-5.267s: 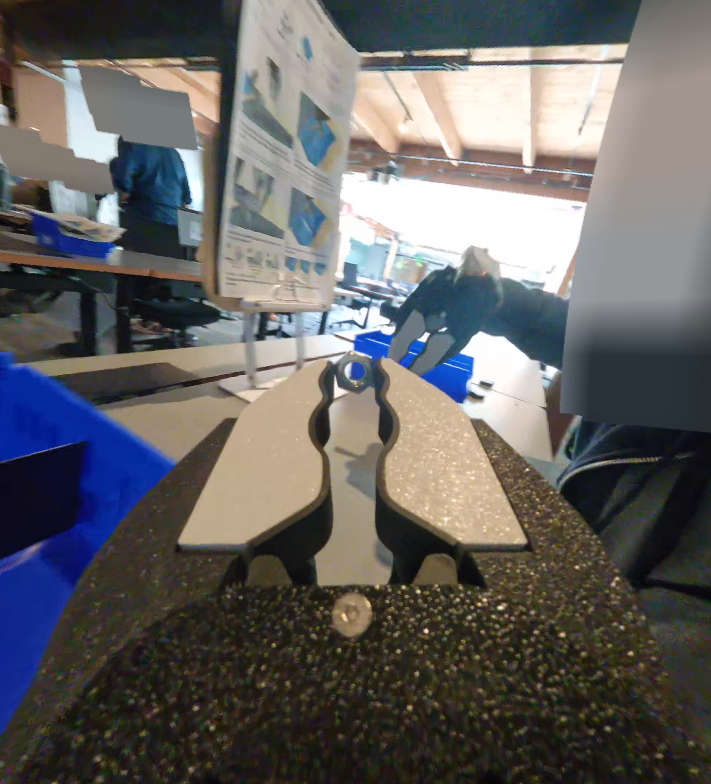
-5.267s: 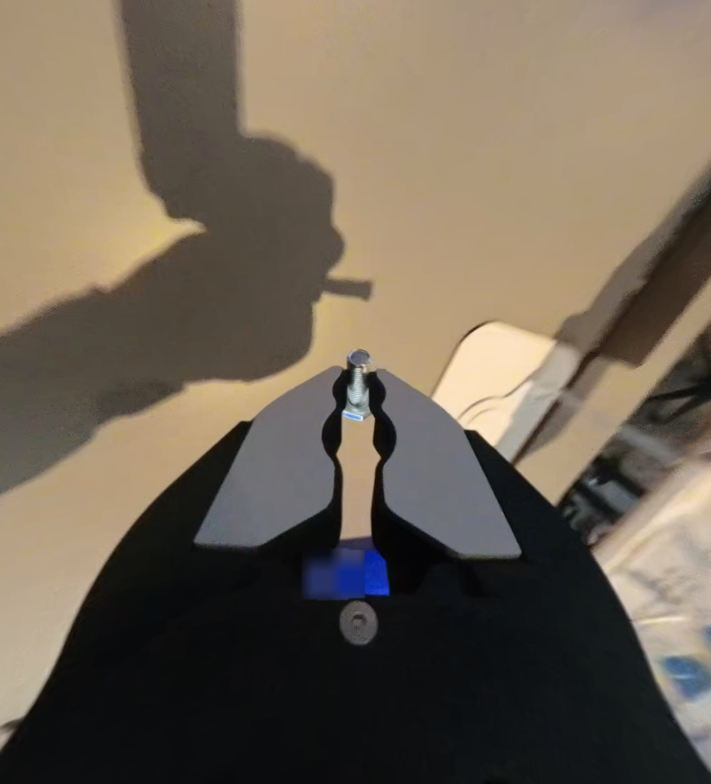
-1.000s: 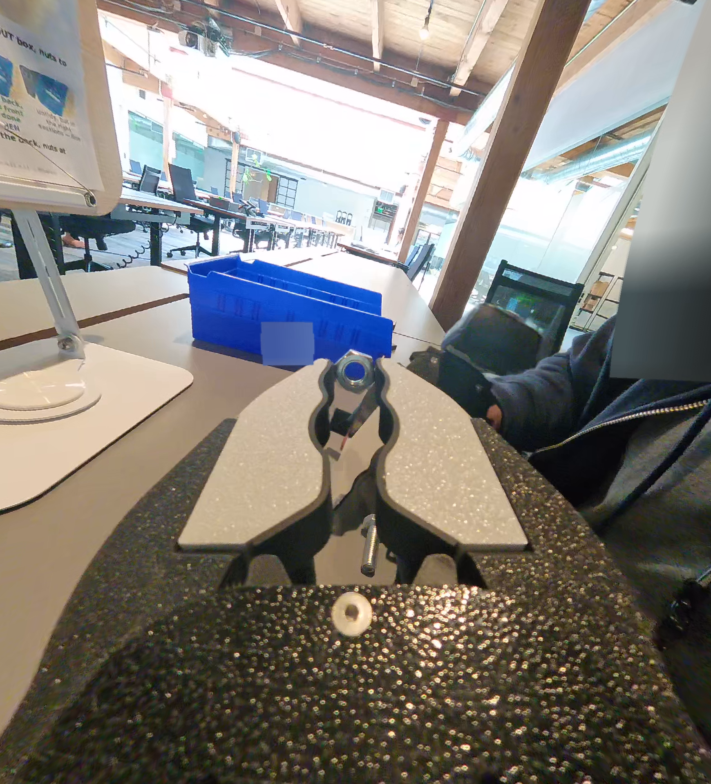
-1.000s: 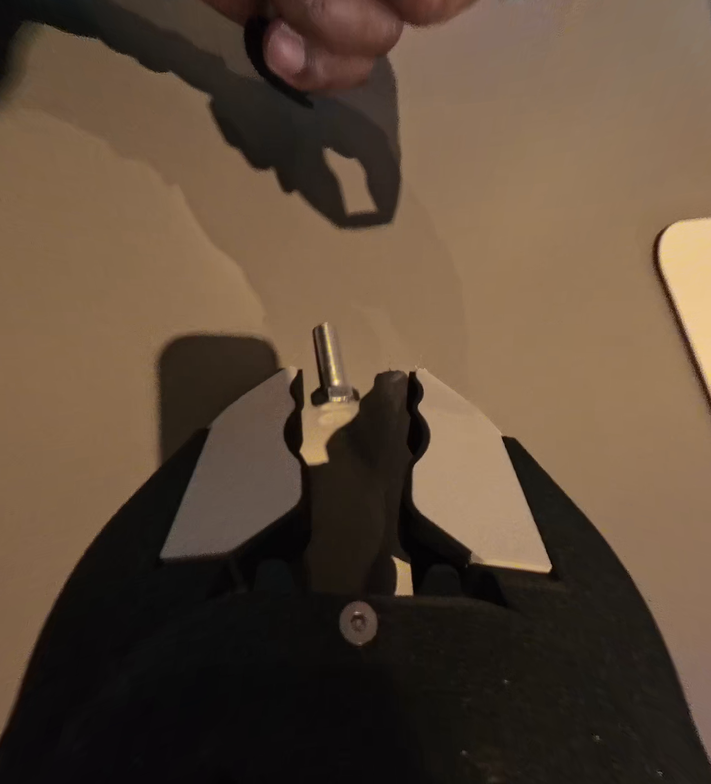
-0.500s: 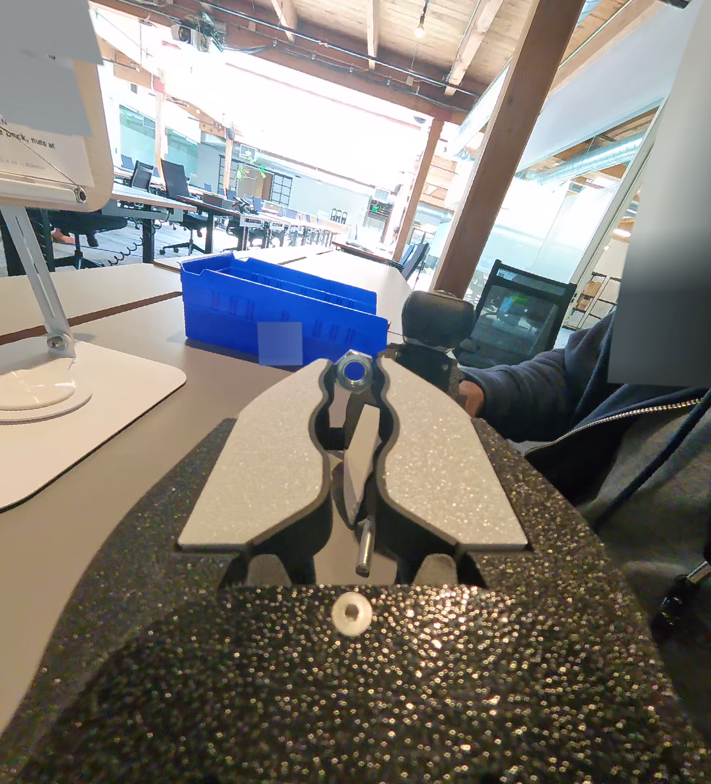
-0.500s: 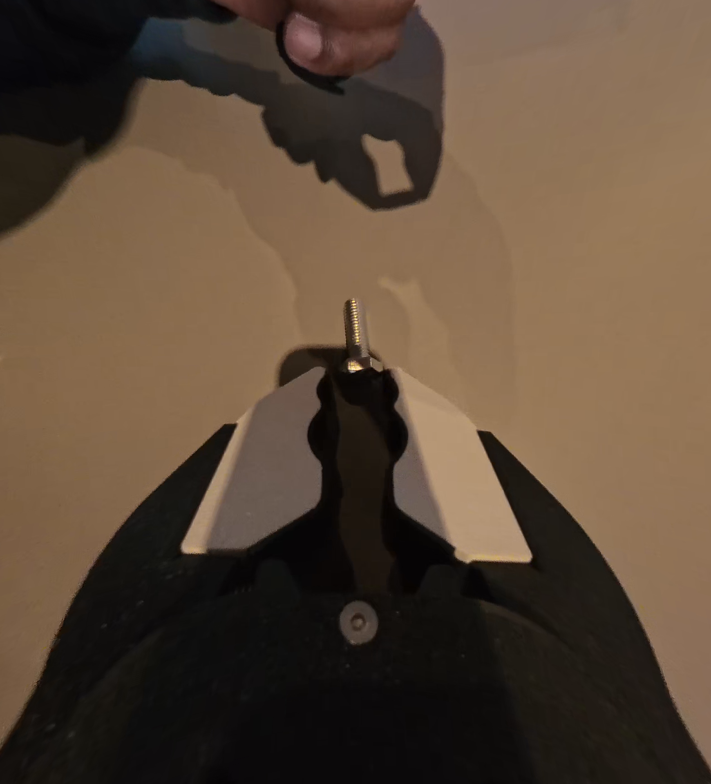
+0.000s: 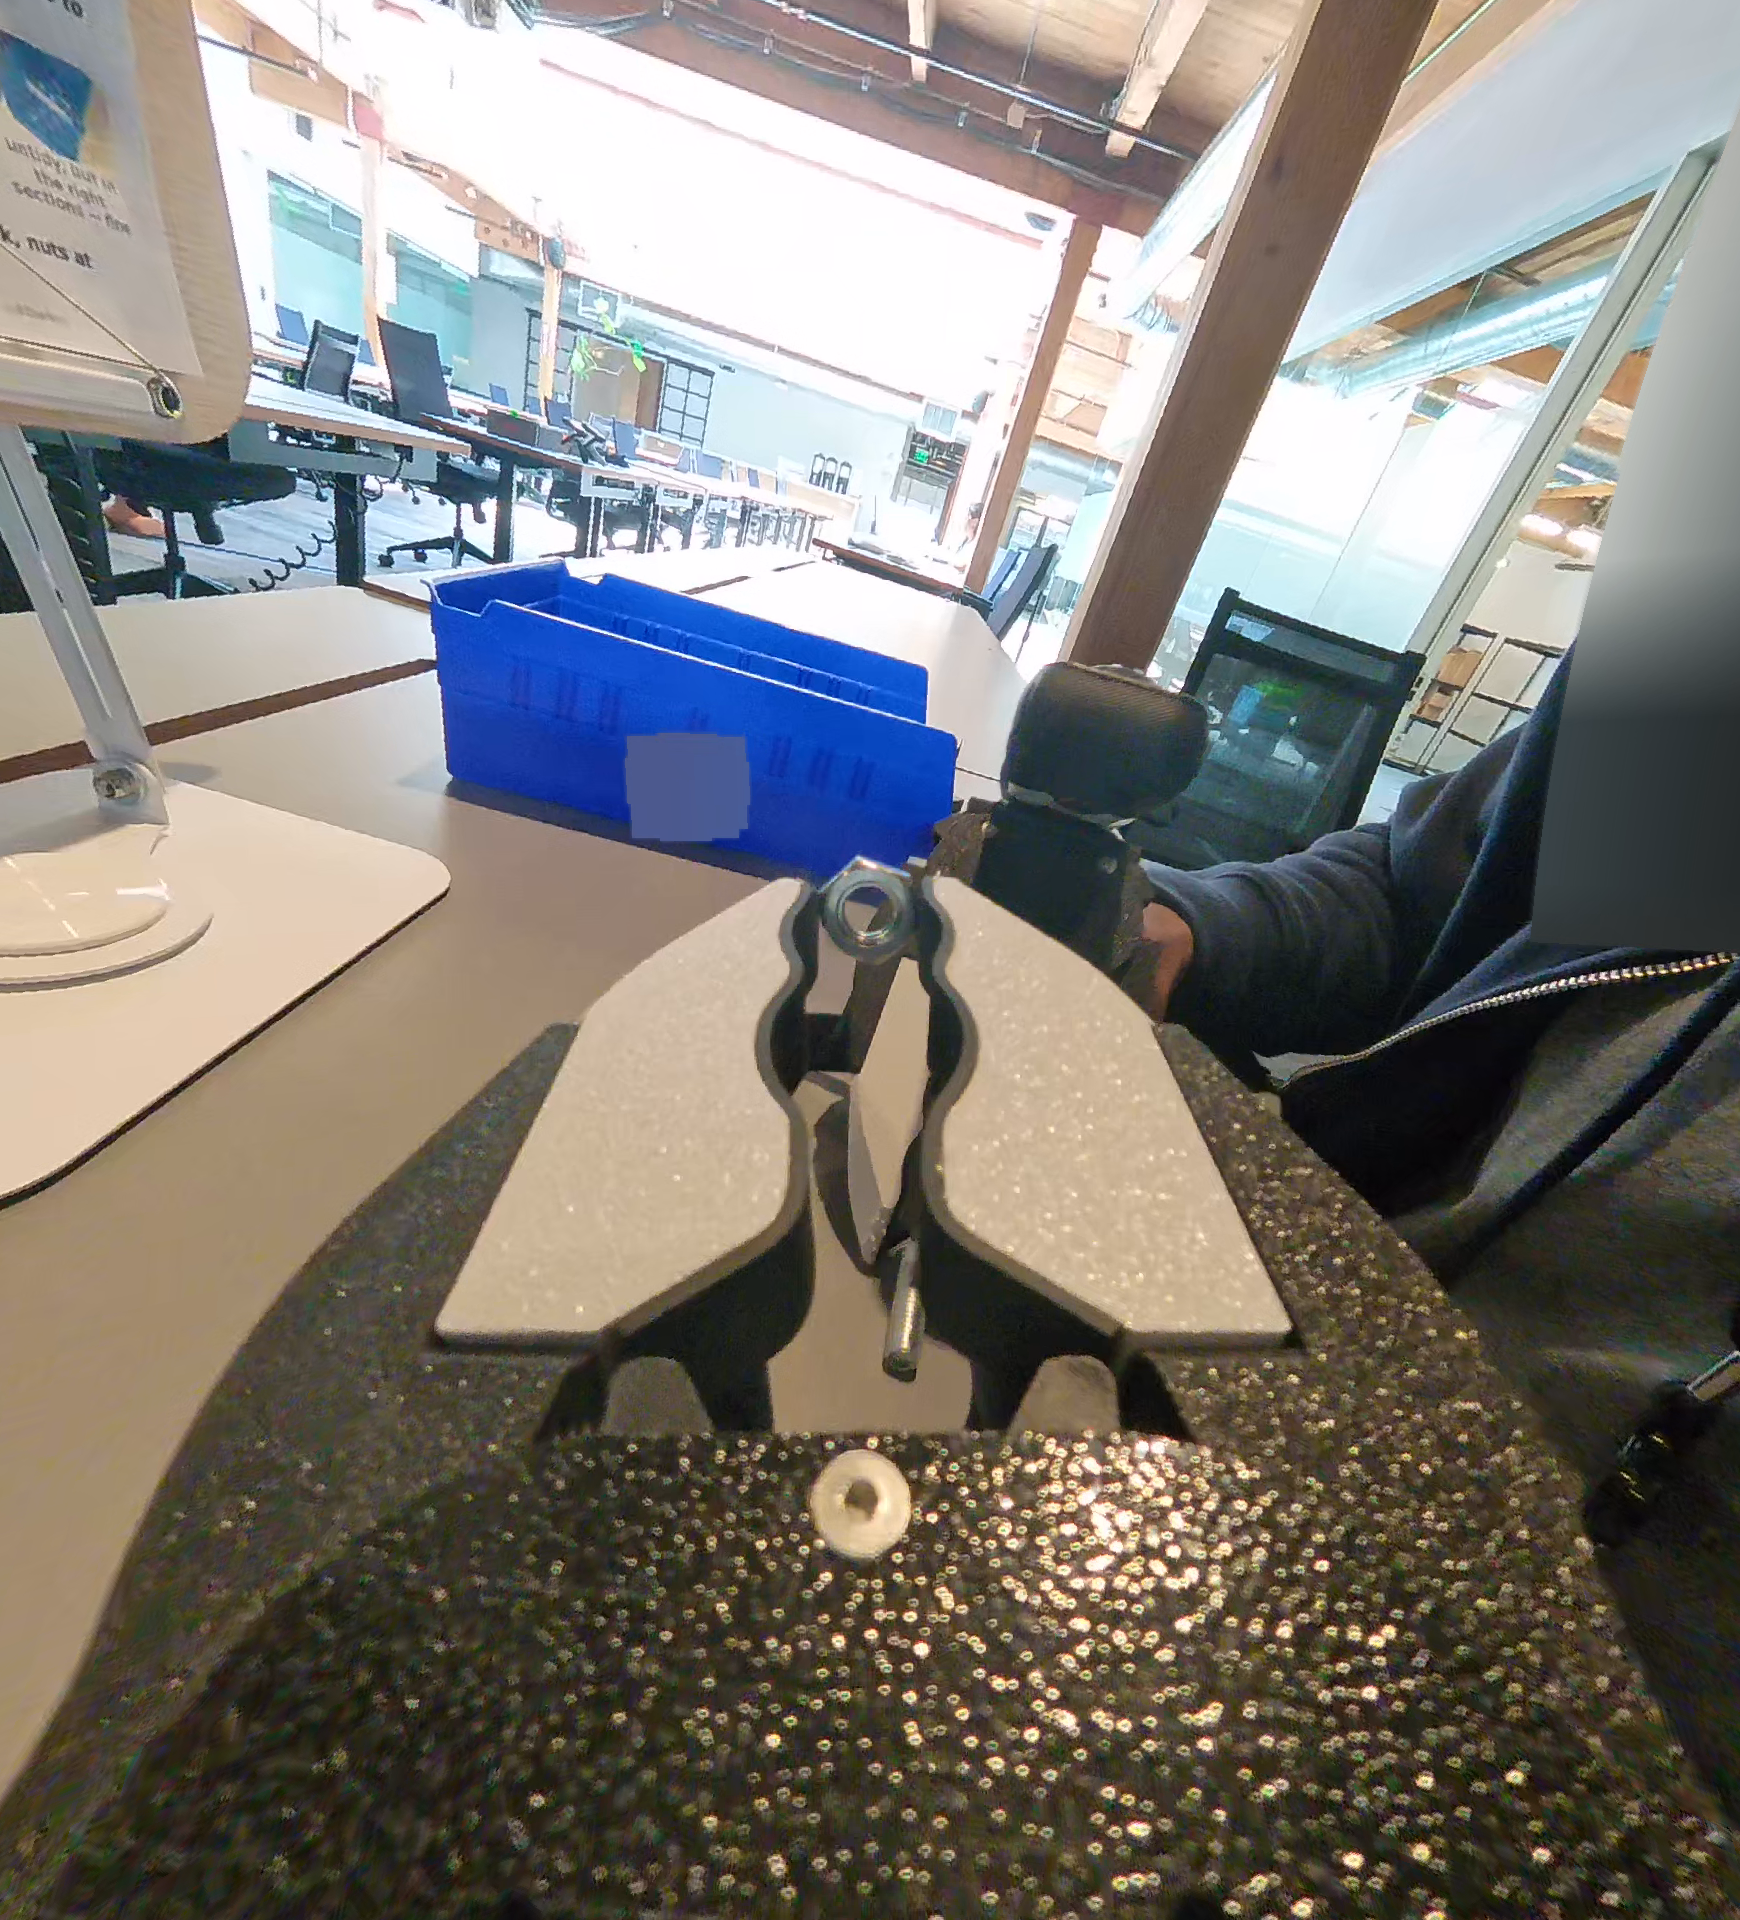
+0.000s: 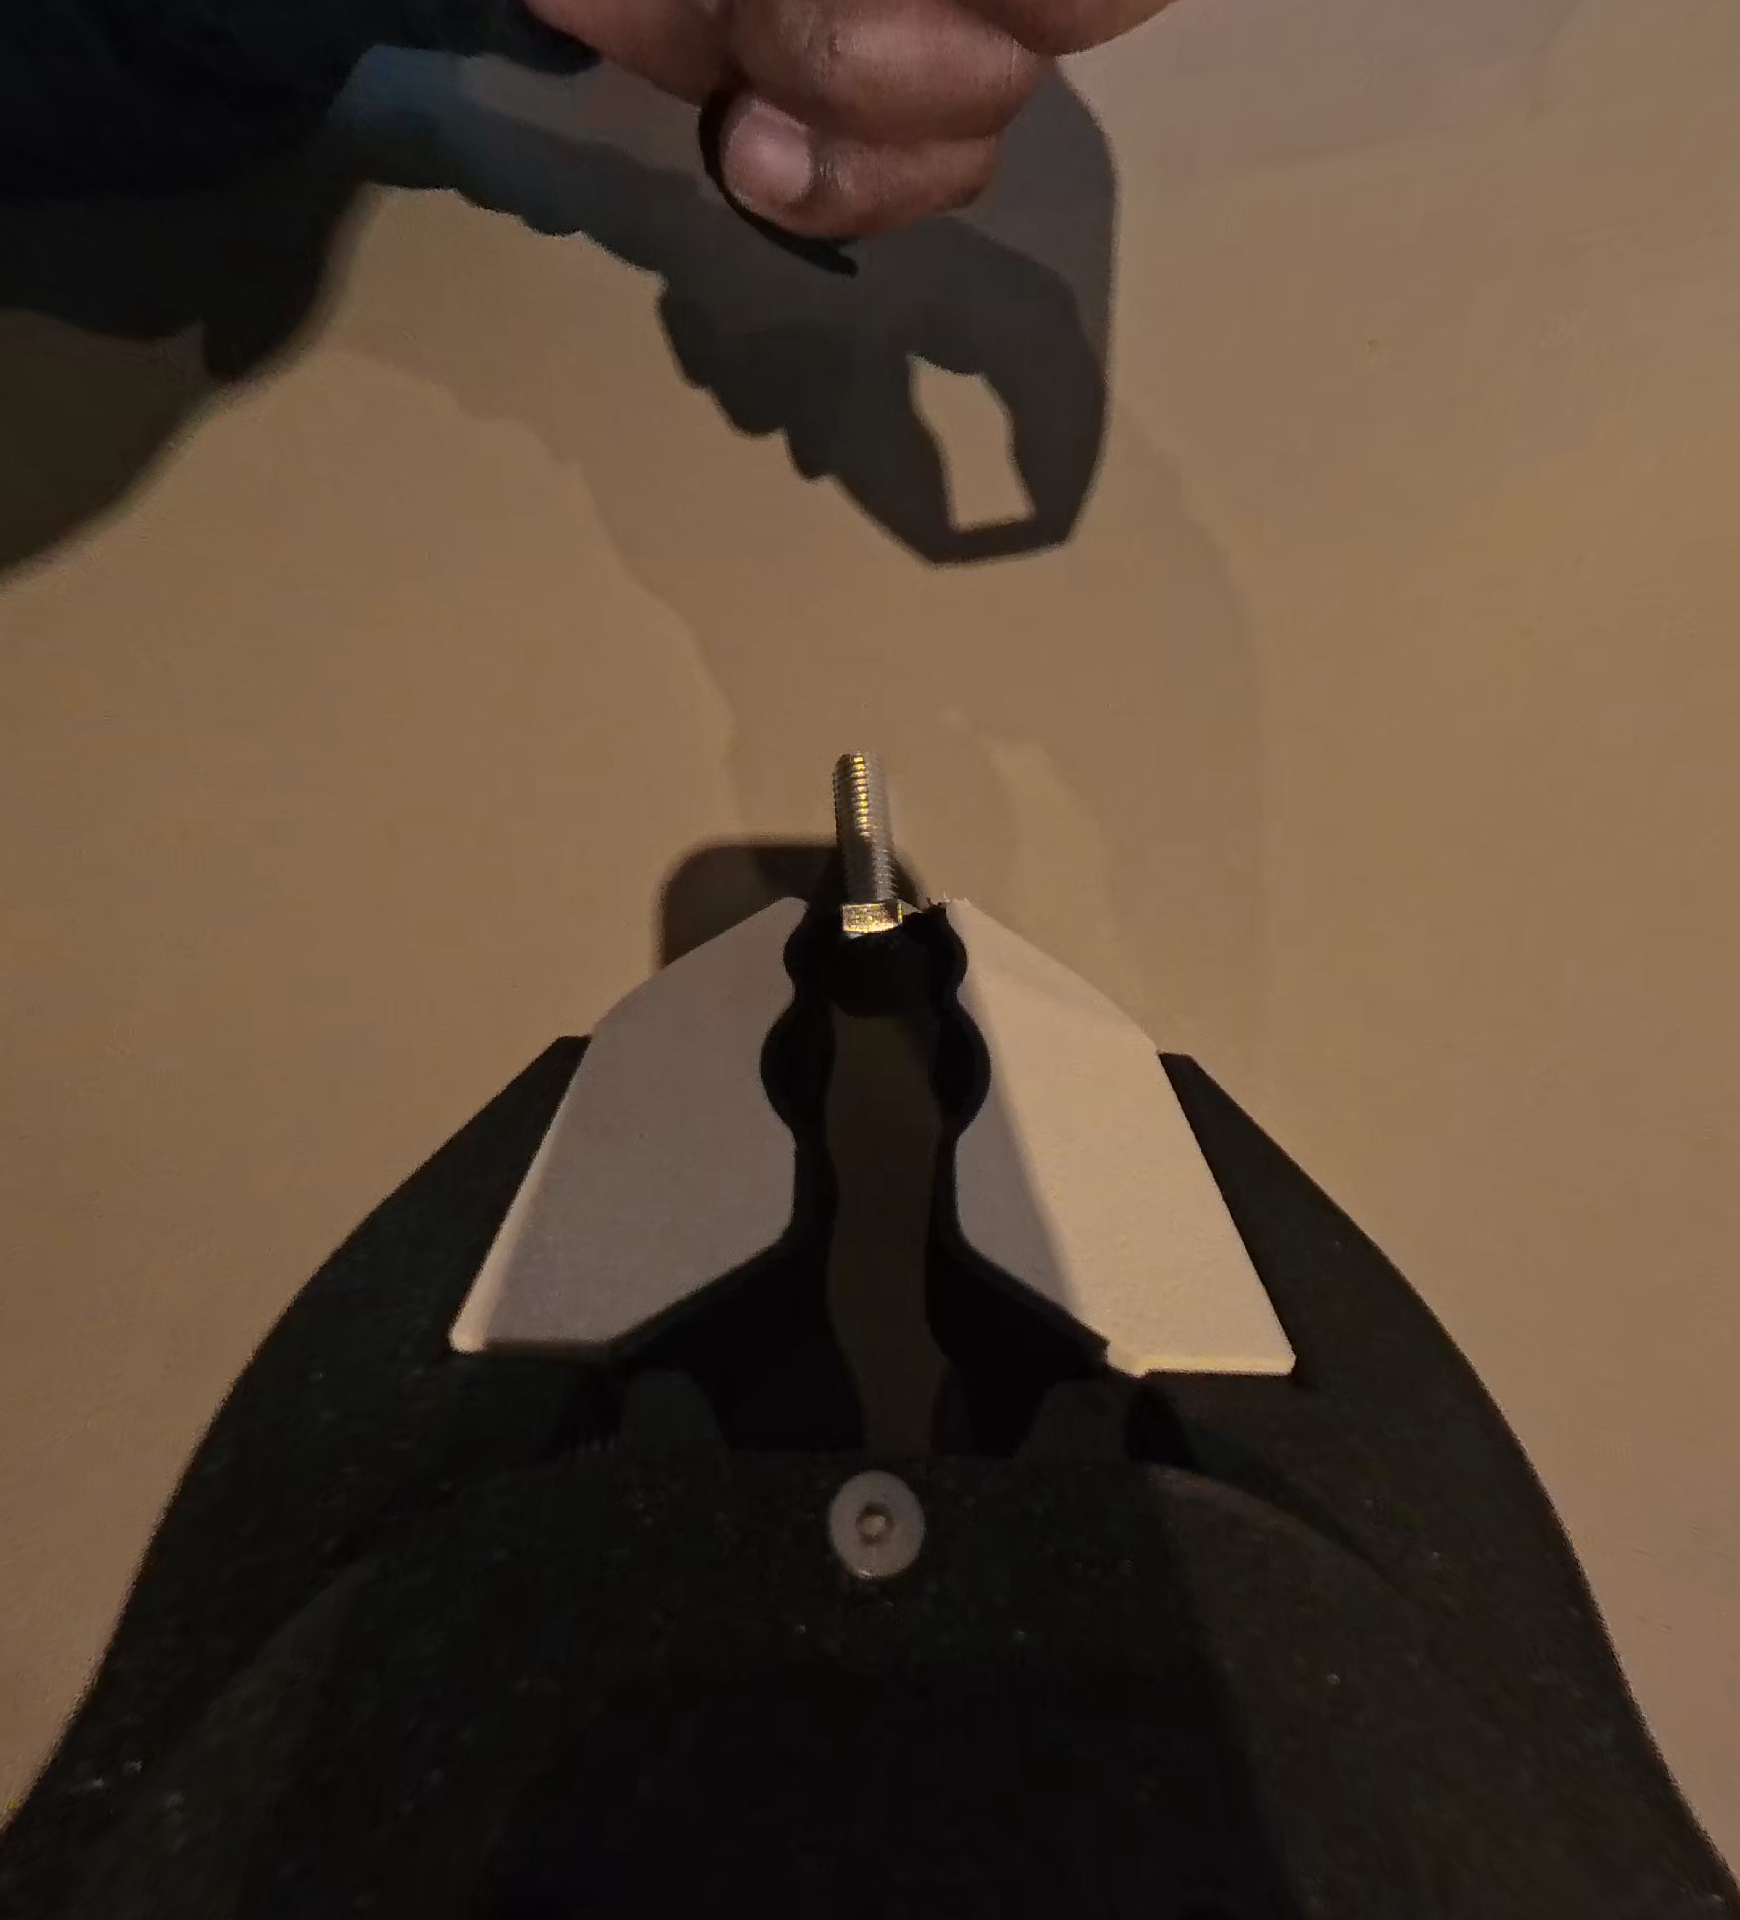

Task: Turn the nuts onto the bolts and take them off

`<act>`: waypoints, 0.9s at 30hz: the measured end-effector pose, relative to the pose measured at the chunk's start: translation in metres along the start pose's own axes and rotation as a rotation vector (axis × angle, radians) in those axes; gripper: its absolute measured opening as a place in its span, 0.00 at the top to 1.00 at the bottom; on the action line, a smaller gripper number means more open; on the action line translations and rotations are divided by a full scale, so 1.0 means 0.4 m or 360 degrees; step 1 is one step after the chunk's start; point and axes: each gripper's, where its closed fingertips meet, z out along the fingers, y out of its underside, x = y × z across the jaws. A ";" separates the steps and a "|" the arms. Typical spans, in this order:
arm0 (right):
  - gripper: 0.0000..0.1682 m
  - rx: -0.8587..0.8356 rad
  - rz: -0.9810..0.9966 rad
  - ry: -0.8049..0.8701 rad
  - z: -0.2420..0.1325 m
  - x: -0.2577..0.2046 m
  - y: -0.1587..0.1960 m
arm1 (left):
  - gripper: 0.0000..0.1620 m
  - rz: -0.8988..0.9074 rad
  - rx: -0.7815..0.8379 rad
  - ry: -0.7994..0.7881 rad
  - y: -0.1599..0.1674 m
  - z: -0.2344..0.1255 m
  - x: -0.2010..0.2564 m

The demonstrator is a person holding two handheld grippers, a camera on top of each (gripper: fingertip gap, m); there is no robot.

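above the tan table (image 8: 1468, 935), the left gripper (image 7: 864, 925) pinches the nut (image 7: 864, 923); the right gripper (image 8: 871, 920) clamps the bolt (image 8: 864, 831) head. probably unthreaded; align axes first.

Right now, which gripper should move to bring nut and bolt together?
Probably the right gripper: its bolt juts free below the left gripper, whose nut is clamped steady.
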 end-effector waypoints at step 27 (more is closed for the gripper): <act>0.89 0.0970 0.0179 -0.0145 -0.135 0.100 -0.198 | 0.89 0.0026 0.0177 0.0028 -0.023 -0.012 -0.010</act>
